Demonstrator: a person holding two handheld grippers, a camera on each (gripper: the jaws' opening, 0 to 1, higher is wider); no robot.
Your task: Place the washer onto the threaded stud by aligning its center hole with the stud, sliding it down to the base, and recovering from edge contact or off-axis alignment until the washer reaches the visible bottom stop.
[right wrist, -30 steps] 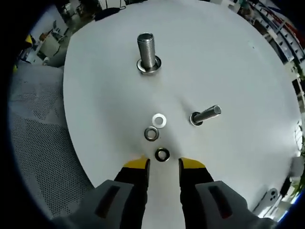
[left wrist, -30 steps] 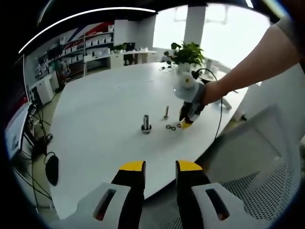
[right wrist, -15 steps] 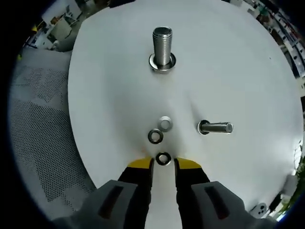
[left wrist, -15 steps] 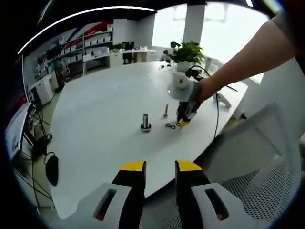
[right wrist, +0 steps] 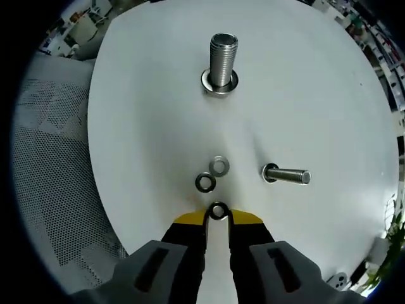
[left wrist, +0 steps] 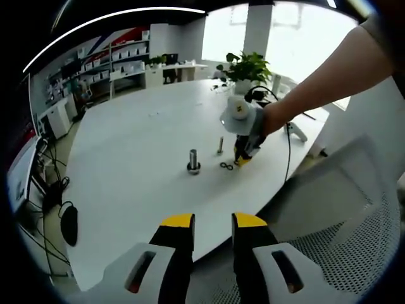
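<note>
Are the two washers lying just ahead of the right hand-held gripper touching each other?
Touching, as far as the right gripper view shows: the dark washer and the lighter washer meet rim to rim with no white table visible between them.

The right gripper (right wrist: pixel 217 217) points steeply down at the table, its yellow-tipped jaws drawn close together, each tip just beside a small ring that sits between them. In the left gripper view it (left wrist: pixel 243 158) hangs from a bare forearm (left wrist: pixel 329 76) reaching in from the upper right. The left gripper (left wrist: pixel 212 220) is held back off the table edge, jaws parted and gripping nothing.
</note>
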